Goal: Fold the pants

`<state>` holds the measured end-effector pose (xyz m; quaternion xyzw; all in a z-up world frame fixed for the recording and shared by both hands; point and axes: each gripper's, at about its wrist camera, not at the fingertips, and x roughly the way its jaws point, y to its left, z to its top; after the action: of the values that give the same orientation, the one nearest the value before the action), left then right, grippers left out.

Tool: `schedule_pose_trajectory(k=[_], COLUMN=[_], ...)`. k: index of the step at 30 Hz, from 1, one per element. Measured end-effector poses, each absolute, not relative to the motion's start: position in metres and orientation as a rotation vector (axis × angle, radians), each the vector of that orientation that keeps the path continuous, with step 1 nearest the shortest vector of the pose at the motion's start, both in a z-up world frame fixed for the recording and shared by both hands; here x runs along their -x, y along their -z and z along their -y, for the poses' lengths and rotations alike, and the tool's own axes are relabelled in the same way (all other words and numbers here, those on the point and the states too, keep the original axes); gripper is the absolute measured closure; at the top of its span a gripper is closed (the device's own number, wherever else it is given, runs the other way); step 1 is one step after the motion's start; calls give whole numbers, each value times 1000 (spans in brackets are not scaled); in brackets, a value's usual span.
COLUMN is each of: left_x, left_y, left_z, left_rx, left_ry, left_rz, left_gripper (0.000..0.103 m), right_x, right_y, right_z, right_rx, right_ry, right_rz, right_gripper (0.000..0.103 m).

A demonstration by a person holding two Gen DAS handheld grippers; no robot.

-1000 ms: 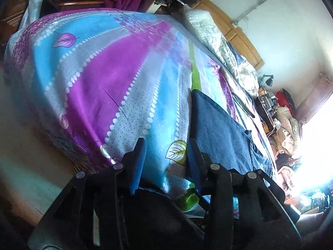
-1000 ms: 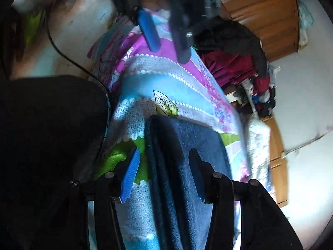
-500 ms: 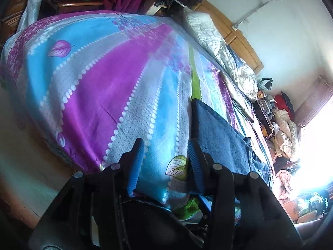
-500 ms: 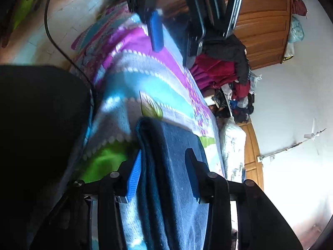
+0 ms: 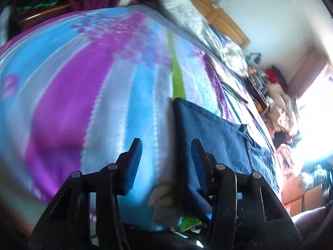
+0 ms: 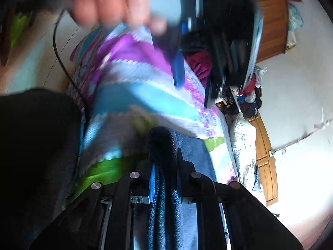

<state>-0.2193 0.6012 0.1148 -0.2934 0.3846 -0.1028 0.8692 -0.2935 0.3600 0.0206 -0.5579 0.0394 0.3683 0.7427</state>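
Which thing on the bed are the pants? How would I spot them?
Find the big bed with the striped purple, blue and white bedspread. Near its edge lie the pants, a flat folded dark blue slab. They are the only plain, dark piece on that bright pattern.

The pants [image 5: 218, 137] lie on the bed [image 5: 87, 95], near its right side in the left wrist view. The left hand-held gripper [image 5: 166, 156] hangs above the bed, the pants' folded edge between its fingers and touching the right one. The right hand-held gripper [image 6: 164, 166] has a thick fold of the pants between its fingers. Behind the pants, pillows [image 5: 199, 29] lie along the headboard [image 5: 220, 18]. A clothes pile [image 6: 249, 98] sits beyond the bed's far corner.
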Motion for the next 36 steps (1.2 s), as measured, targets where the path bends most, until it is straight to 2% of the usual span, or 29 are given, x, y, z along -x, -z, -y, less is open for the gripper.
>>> schedule_pose_trajectory(k=[9, 14, 16, 23, 26, 30, 33, 36], left_x=[108, 82, 83, 102, 107, 106, 103, 101], left_y=[-87, -68, -73, -127, -175, -235, -271, -283], left_z=[-593, -582, -584, -566, -532, -450, -358, -263], left_rx=[703, 764, 752, 714, 705, 654, 605, 554], left_ry=[511, 546, 527, 462, 477, 552, 672, 793], left_rz=[-1009, -1080, -1060, -933, -847, -775, -765, -789], left_gripper=[49, 52, 82, 90, 91, 90, 90, 90], right_x=[289, 281, 279, 249, 232, 211, 207, 201], right_y=[-48, -62, -72, -131, -157, -178, -180, -176], right_z=[-343, -335, -330, -281, -236, -149, -62, 27], right_rx=[1135, 1079, 1037, 767, 629, 438, 267, 90], right_ry=[-804, -822, -829, -837, -789, -668, -534, -379], right_rz=[-76, -95, -116, -248, -304, -372, -424, -464], right_gripper=[87, 87, 87, 87, 87, 87, 87, 87])
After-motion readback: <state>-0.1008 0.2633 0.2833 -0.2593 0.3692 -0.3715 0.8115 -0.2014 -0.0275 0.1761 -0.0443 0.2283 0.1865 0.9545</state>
